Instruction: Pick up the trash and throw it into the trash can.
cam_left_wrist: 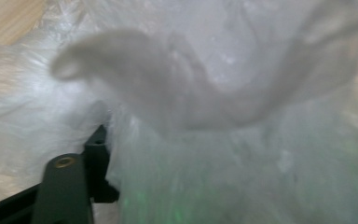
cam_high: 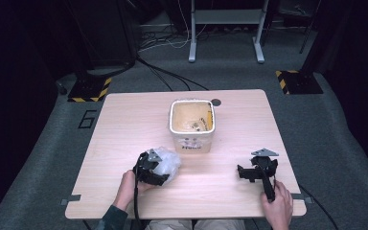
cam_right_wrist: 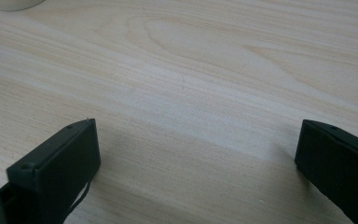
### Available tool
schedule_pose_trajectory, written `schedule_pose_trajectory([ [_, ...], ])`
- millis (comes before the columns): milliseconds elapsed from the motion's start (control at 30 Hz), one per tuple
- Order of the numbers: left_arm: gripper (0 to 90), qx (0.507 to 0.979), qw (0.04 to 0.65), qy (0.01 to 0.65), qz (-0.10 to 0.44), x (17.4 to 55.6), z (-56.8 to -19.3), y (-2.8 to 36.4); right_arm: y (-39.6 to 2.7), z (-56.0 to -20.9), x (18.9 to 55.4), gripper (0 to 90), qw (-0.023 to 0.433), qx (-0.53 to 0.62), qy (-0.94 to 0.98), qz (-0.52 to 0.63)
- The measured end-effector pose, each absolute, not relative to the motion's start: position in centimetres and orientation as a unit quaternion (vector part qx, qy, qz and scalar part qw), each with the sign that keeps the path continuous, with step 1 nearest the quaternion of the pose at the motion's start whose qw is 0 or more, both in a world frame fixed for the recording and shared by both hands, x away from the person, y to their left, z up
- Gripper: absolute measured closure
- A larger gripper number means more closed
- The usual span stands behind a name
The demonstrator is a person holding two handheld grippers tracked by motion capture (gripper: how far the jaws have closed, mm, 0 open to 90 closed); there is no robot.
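Note:
A crumpled clear plastic bag (cam_high: 169, 161) lies on the wooden table (cam_high: 124, 124), left of centre near the front. My left gripper (cam_high: 157, 167) is pushed into it from the near side. In the left gripper view the bag (cam_left_wrist: 205, 116) bunches between the jaws and presses against the one black finger (cam_left_wrist: 94, 151) that shows; the other is hidden by plastic. My right gripper (cam_high: 250, 166) rests on the table at the front right. Its jaws stand wide apart (cam_right_wrist: 196, 135) with bare wood between them.
A cream plastic bucket (cam_high: 192, 125) with a dirty yellowish inside stands at the table's middle, just beyond the bag. A small dark round hole (cam_high: 215, 102) sits near the far edge. Cables and stand legs lie on the floor behind.

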State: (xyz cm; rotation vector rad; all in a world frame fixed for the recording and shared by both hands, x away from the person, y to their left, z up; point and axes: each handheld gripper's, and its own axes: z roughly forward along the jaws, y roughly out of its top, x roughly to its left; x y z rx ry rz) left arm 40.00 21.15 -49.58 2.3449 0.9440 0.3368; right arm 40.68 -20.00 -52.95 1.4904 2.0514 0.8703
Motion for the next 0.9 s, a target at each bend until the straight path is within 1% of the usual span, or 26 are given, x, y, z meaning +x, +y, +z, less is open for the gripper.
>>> schedule_pose_trajectory([
  [33,34.0,0.878,0.295,0.355,0.129,40.0,-49.6,21.3,-20.0,-53.0,40.7,0.0,0.228,0.541,0.745,0.316],
  [67,39.5,0.874,0.301,0.357,0.133,40.0,-49.5,21.4,-20.0,-53.0,40.7,0.0,0.228,0.541,0.745,0.316],
  [133,44.4,0.870,0.307,0.359,0.139,39.9,-49.5,21.6,-20.0,-53.0,40.7,0.0,0.228,0.541,0.745,0.316],
  [233,49.2,0.867,0.312,0.362,0.142,39.9,-49.4,21.8,-20.0,-53.0,40.7,0.0,0.229,0.541,0.745,0.316],
  [467,52.3,0.863,0.313,0.367,0.153,39.8,-49.0,22.5,-20.0,-53.0,40.7,0.0,0.228,0.541,0.745,0.316],
  [900,52.5,0.847,0.330,0.376,0.180,39.3,-46.5,24.0,-20.0,-53.0,40.7,0.0,0.228,0.541,0.745,0.316],
])
